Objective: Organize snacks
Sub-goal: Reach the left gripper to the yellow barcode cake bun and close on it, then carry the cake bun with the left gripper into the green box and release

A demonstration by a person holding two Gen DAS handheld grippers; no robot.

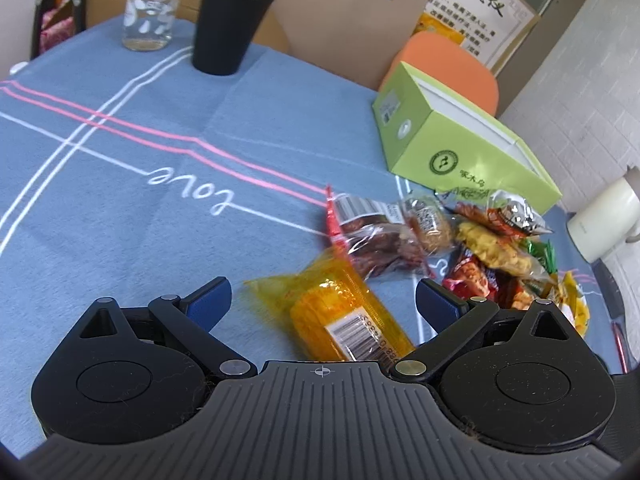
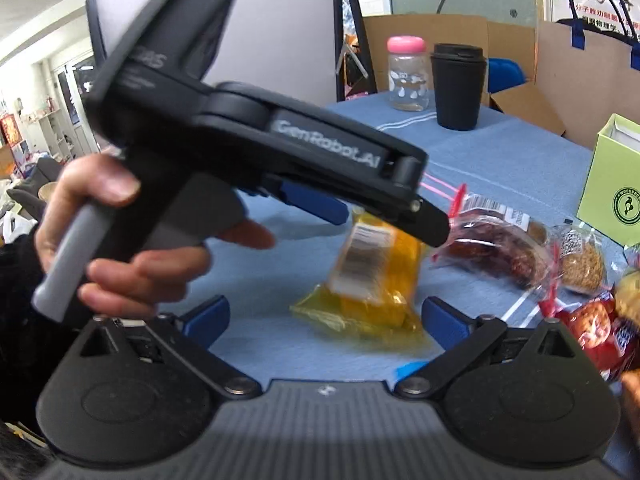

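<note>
Left tongs (image 1: 323, 300) gaping wide, nothing between the pads, hanging just above the yellow corn packet (image 1: 340, 312). The packet lies flat on the blue-clothed worktop (image 1: 120, 200), inside the left tongs' span, a bit toward the right pad; its long axis runs forward and away, tilted left, barcode end nearest the tongs. My read: the pads would close across the short width, so little turning is needed.

Right tongs (image 2: 326, 316) also spread wide and empty, facing the same corn packet (image 2: 368, 280) from the opposite end, crinkled seal nearest. Both are close; the left tongs (image 2: 380, 216), held in the left hand (image 2: 132, 240), sit right over it, so I judge the left to be nearer and the likely picker.

Containers: the green box (image 1: 452, 136) stands open-topped beyond the snack heap, well apart from the packet; its white inside shows no contents from here. Red jujube bag (image 1: 372, 240), round seed cake (image 1: 430, 224) and mixed wrappers lie loose between packet and box. Black lidded cup (image 1: 228, 24) and pink-capped bottle (image 1: 152, 4) at the far edge, apart from the snacks.
</note>
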